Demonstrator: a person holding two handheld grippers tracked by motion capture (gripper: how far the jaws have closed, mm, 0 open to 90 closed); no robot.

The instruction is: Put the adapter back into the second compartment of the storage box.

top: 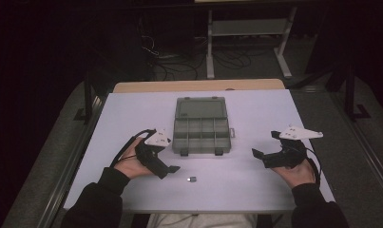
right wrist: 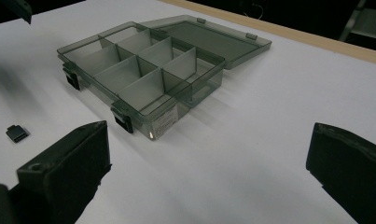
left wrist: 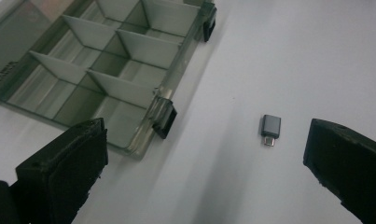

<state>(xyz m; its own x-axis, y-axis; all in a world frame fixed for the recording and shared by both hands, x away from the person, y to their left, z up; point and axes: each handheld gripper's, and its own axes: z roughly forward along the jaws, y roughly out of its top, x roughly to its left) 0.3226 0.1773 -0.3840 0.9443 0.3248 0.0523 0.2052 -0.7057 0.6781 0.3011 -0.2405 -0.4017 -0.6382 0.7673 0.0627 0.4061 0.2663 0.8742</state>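
Small grey adapter (left wrist: 271,129), seemingly metal-tipped

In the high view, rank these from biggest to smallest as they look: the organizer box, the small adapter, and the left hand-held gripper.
1. Organizer box, lid open, the largest.
2. Left hand-held gripper, clearly smaller than the box, though it sits nearer the camera, so its look is somewhat flattered.
3. Small adapter, by far the smallest, a speck on the table.

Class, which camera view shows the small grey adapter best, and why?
The left gripper view: the small grey adapter lies close, its metal plug visible. The high view shows a tiny speck; the right gripper view shows a dark shape near the edge.
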